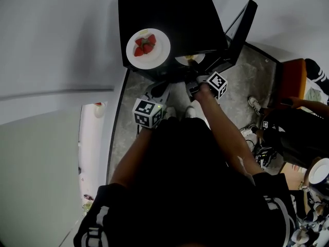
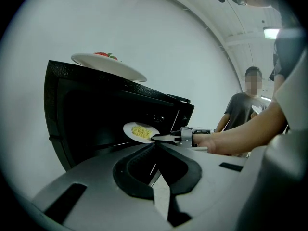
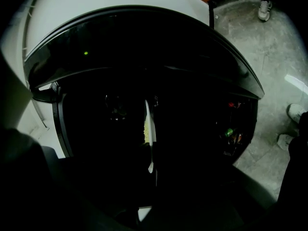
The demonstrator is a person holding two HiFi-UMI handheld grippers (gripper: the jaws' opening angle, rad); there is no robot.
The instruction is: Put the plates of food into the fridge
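Strawberries clearest in head view

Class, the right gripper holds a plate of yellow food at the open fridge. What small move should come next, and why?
Probably ease the right gripper forward, carrying the plate of yellow food deeper into the fridge: the plate is gripped by its rim at the open front, seemingly resting on nothing yet.

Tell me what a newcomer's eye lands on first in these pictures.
A white plate of strawberries sits on top of the small black fridge, bright against the dark lid. Below it, the right gripper is shut on the rim of a plate of yellow food, holding it at the fridge's open front. The door stands open at the right of the head view.
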